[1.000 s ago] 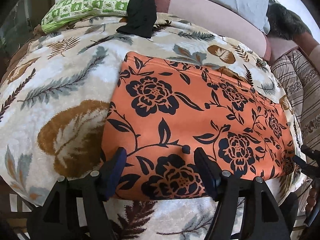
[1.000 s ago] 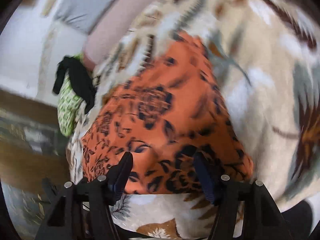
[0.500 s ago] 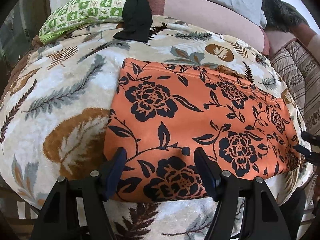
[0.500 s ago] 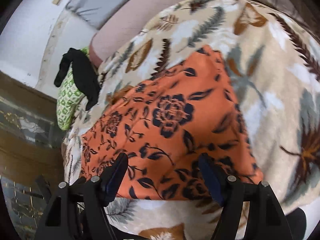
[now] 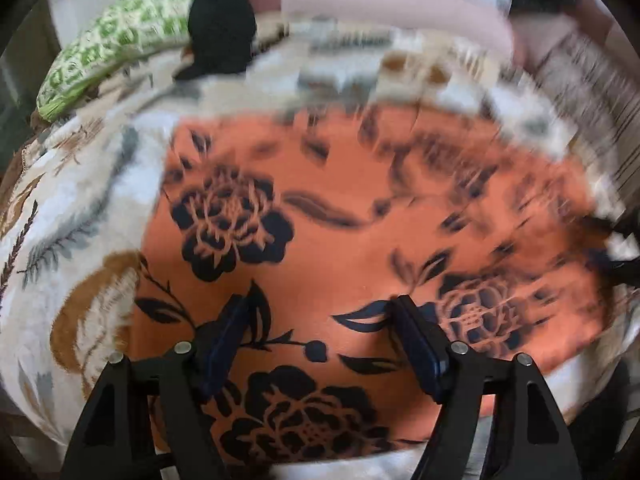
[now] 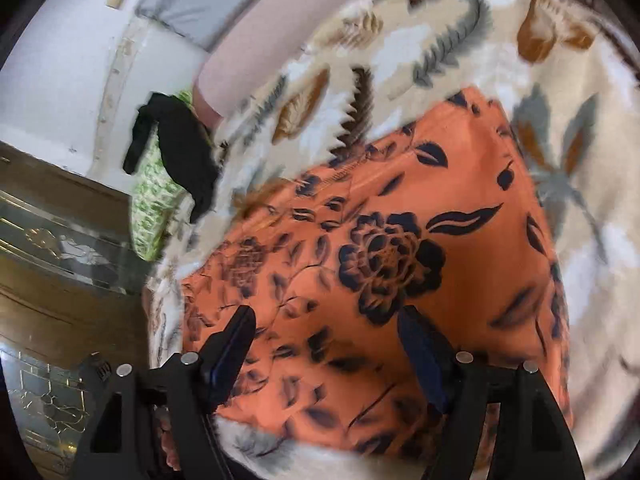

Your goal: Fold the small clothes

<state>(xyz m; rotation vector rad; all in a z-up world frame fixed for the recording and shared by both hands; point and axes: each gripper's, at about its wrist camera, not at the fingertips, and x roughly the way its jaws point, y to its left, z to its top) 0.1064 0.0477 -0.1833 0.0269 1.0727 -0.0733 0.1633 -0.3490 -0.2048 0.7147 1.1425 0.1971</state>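
Left wrist: orange floral garment (image 5: 340, 240) flat, blanket (image 5: 80, 208) margin around edges

Leaf-print blanket (image 5: 80, 208) covers a bed, pillows at its far edge.
A green-and-white patterned pillow (image 5: 120, 36) lies at the blanket's far corner with a black cloth (image 5: 220, 28) draped over it. A long pink bolster (image 5: 380, 4) runs along the far side, a grey pillow (image 6: 188, 4) behind it. Beside the bed stands a brown wooden panel with patterned glass (image 6: 52, 240), below a white wall (image 6: 52, 92).
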